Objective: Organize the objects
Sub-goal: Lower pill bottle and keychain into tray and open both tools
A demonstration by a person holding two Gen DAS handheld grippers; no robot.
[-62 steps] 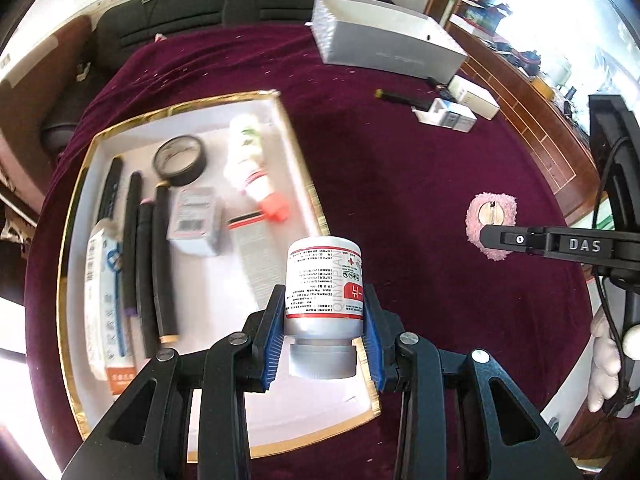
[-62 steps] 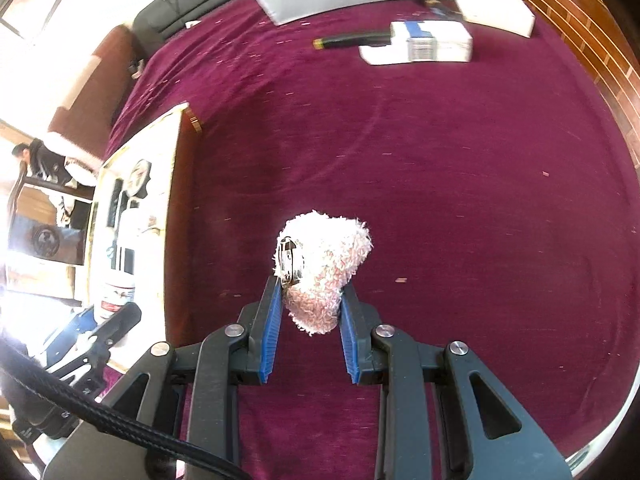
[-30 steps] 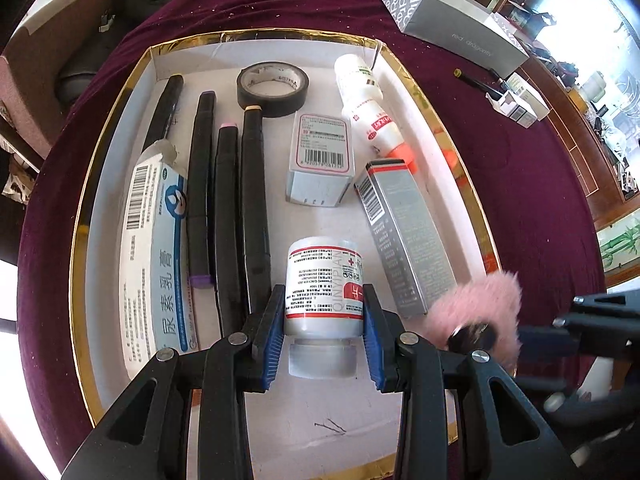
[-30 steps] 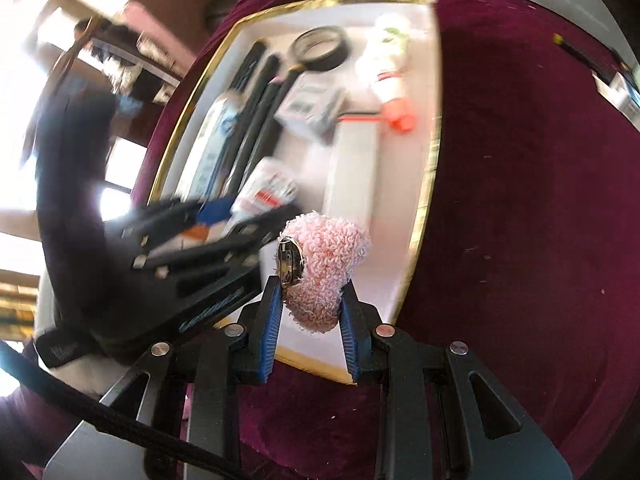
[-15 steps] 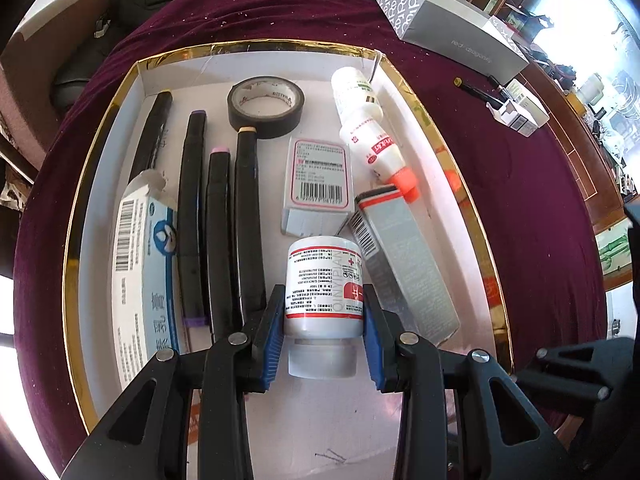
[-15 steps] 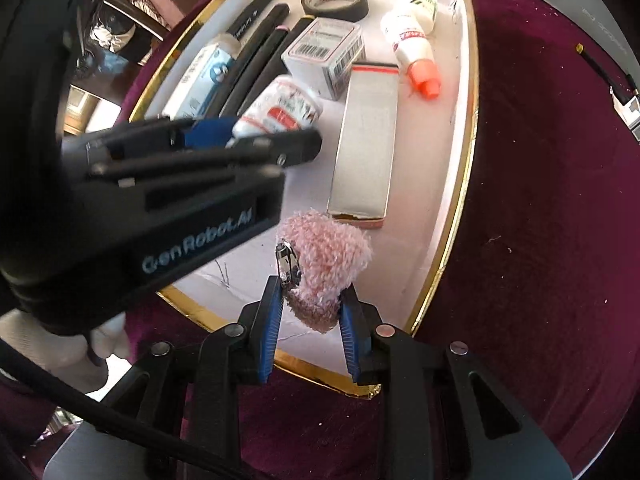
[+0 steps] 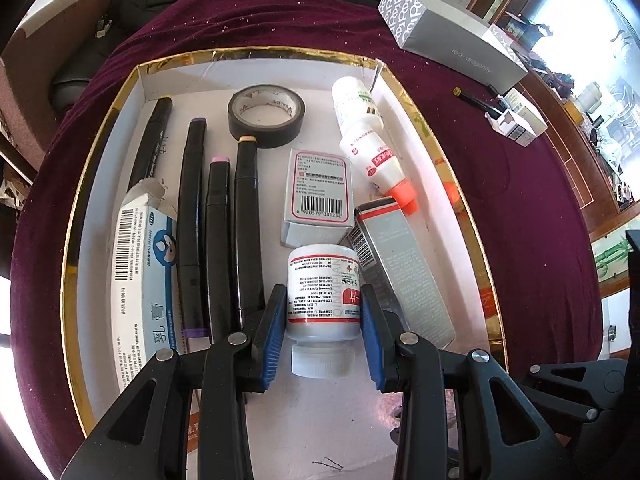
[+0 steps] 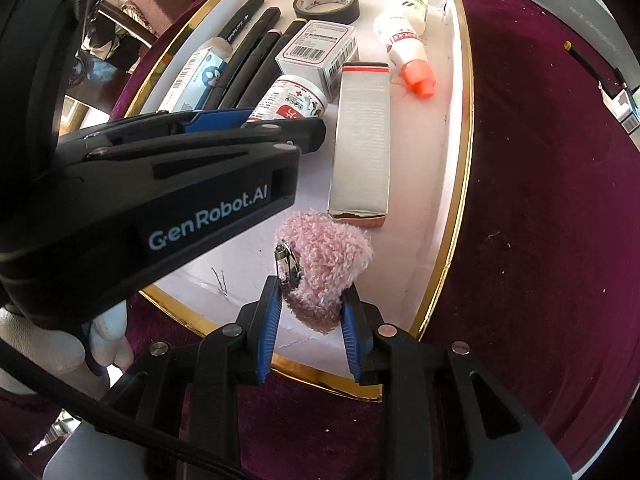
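My left gripper (image 7: 322,300) is shut on a white pill bottle (image 7: 323,276) with a red-striped label, its cap toward me. It hangs just above the floor of the white, gold-rimmed tray (image 7: 280,53), between black markers (image 7: 248,220) and a silver box (image 7: 400,272). My right gripper (image 8: 309,286) is shut on a pink fluffy piece (image 8: 328,248) with a metal clip on its left side. The piece sits low over the tray's (image 8: 466,128) near right corner, just in front of the silver box (image 8: 364,140).
The tray also holds a black tape roll (image 7: 266,116), a blue-white tube box (image 7: 140,280), a barcoded white box (image 7: 320,188) and an orange-capped squeeze bottle (image 7: 372,148). A long grey box (image 7: 452,44) and small boxes (image 7: 516,120) lie on the maroon cloth. The left tool's housing (image 8: 180,192) crowds the right gripper.
Both grippers came from over the cloth to over the tray. The left sank closer to the tray floor with the bottle. The right brought the pink piece to the near right corner and lowered it.
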